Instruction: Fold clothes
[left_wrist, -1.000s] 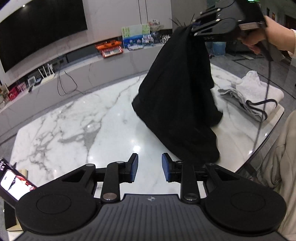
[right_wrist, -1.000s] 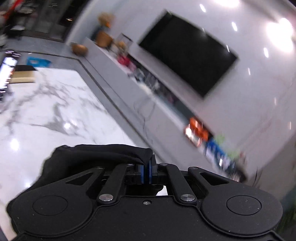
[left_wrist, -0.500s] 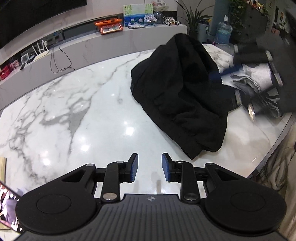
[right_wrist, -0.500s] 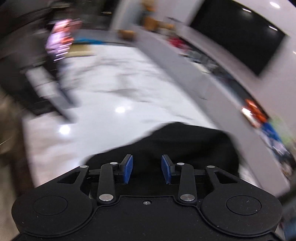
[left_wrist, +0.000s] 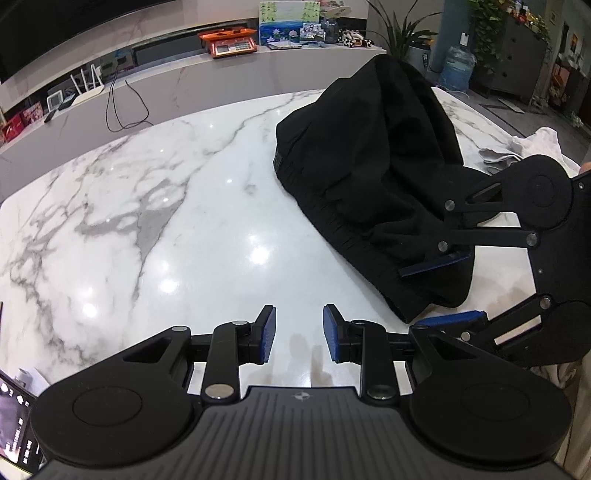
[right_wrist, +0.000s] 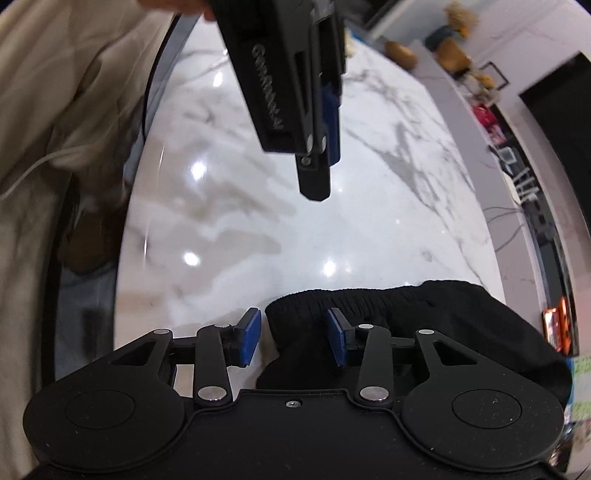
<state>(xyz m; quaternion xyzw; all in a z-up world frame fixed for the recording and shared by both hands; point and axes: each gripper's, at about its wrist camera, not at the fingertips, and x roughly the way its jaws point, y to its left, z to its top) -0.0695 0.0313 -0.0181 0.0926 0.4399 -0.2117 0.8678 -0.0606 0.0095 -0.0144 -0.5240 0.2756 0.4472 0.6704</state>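
Note:
A black garment (left_wrist: 373, 177) lies in a loose heap on the right half of the white marble table (left_wrist: 147, 206); its ribbed waistband runs along the near edge. My left gripper (left_wrist: 298, 328) hovers open over bare marble, just left of the garment's near corner. My right gripper (left_wrist: 439, 291) reaches in from the right, open, its blue pads straddling that corner. In the right wrist view the right gripper (right_wrist: 293, 336) is open with the black garment (right_wrist: 406, 317) corner between its pads, and the left gripper (right_wrist: 317, 110) hangs ahead over the marble table (right_wrist: 258, 206).
Folded pale clothes (left_wrist: 532, 147) lie at the table's far right. A phone (left_wrist: 14, 417) shows at the lower left edge. A person's beige clothing (right_wrist: 66, 92) is close at the near table edge. A counter with clutter (left_wrist: 229, 44) runs behind the table.
The right gripper let go of the lifted black garment, which dropped into a heap on the table. The right gripper then came down, open, to the garment's near corner. The left gripper moved closer.

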